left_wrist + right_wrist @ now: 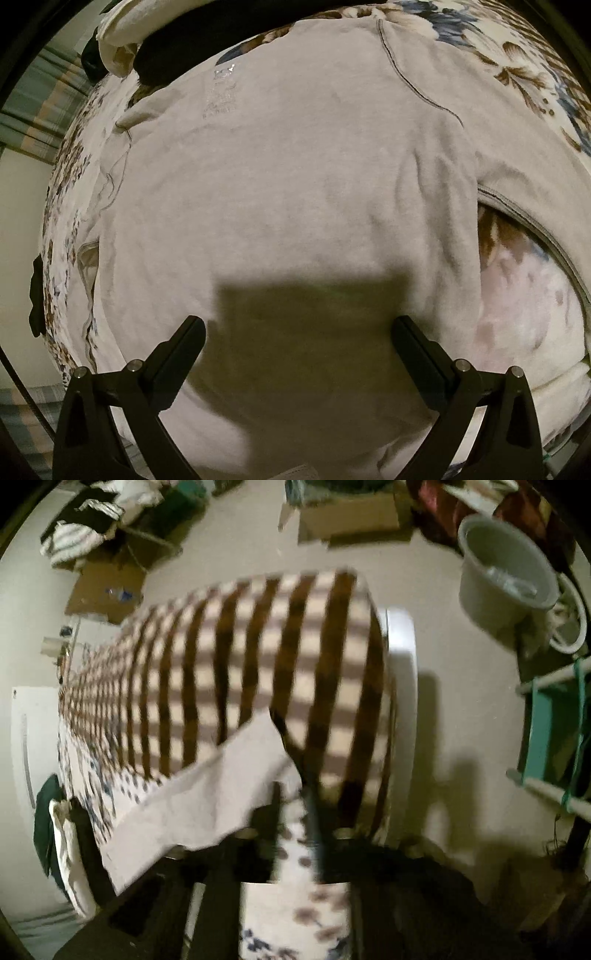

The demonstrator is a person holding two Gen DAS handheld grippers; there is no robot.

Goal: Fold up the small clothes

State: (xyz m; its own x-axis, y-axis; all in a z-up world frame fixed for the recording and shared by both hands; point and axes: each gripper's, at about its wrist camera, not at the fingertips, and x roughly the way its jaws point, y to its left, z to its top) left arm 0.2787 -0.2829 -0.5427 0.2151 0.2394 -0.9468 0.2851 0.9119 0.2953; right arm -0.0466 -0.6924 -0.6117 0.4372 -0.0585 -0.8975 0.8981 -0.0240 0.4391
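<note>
A pale grey shirt (295,177) lies spread flat on a floral bedspread (524,66) in the left wrist view, one sleeve (524,184) reaching right. My left gripper (297,328) hovers just above the shirt's near part, jaws wide open and empty, its shadow on the cloth. In the blurred right wrist view, my right gripper (293,794) is shut on a corner of the grey shirt (207,790), which it holds lifted above the bedspread (295,904) and a brown striped blanket (258,657).
A pile of white and black clothes (155,37) lies at the bed's far left. Beyond the bed, the floor holds cardboard boxes (347,517), a white bucket (502,568) and a teal rack (554,716). More clothes (66,849) lie at the left.
</note>
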